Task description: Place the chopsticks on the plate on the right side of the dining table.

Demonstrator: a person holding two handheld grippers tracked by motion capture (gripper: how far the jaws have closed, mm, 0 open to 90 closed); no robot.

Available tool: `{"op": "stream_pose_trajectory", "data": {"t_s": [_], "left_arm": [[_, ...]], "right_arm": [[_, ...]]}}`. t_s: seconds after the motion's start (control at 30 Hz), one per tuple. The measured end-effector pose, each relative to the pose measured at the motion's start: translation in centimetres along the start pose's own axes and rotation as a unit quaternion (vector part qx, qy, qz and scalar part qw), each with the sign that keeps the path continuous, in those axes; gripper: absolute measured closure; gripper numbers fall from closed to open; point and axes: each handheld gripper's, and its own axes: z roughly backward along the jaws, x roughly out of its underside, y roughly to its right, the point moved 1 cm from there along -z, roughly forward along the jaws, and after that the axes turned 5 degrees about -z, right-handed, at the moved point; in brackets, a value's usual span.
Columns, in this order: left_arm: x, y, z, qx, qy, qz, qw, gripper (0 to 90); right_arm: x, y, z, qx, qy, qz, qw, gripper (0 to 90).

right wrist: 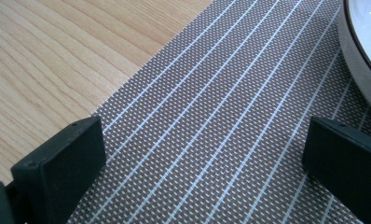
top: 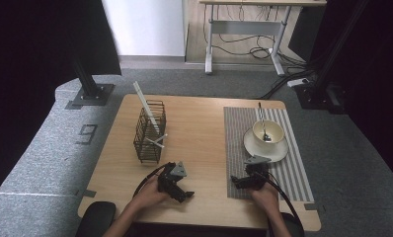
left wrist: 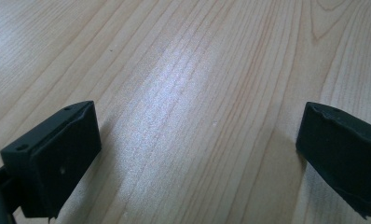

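1. Woven and striped, the placemat (right wrist: 211, 112) lies under the right gripper (top: 249, 178), whose jaws stand wide apart with nothing between them. Dragging a jaw across the weave could, I judge, ruck the placemat and shift the dishes on it.
2. The saucer (top: 265, 148) sits just ahead of that gripper, its rim at the view's upper right (right wrist: 356, 60). A careless forward push could knock it.
3. The cup (top: 268, 131) stands on the saucer with a spoon (top: 261, 121) leaning inside; a bump could tip the spoon out.
4. The left gripper (top: 177, 183) rests on the bare wooden table (left wrist: 193, 93), jaws equally wide and empty.
5. The wire basket (top: 149, 132) stands just beyond it, holding white utensils (top: 146, 101) that lean over the rim. Catching one could topple the basket.
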Motion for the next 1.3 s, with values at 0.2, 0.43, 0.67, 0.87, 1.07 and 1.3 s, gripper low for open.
{"op": "stream_pose_trajectory", "data": {"t_s": [0.2, 0.43, 0.67, 0.87, 1.07, 1.3], "left_arm": [[0.0, 0.0, 0.0, 0.0, 0.0, 0.0, 1.0, 0.0], [0.0, 0.0, 0.0, 0.0, 0.001, 0.001, 1.0, 0.0], [0.0, 0.0, 0.0, 0.0, 0.001, 0.001, 1.0, 0.0], [0.0, 0.0, 0.0, 0.0, 0.001, 0.001, 1.0, 0.0], [0.0, 0.0, 0.0, 0.0, 0.001, 0.0, 1.0, 0.0], [0.0, 0.0, 0.0, 0.0, 0.002, 0.002, 1.0, 0.0]], "right_arm": [[0.0, 0.0, 0.0, 0.0, 0.0, 0.001, 1.0, 0.0], [-0.1, -0.1, 0.1, 0.001, -0.008, -0.001, 1.0, 0.0], [-0.3, -0.2, 0.7, 0.0, -0.008, -0.001, 1.0, 0.0], [-1.6, -1.1, 1.5, -0.024, 0.005, 0.001, 0.9997, 0.0], [-2.7, -1.7, 1.9, -0.045, -0.002, 0.006, 0.999, 0.0], [-4.3, -2.6, 2.5, -0.065, 0.004, 0.017, 0.9978, 0.0]]}}
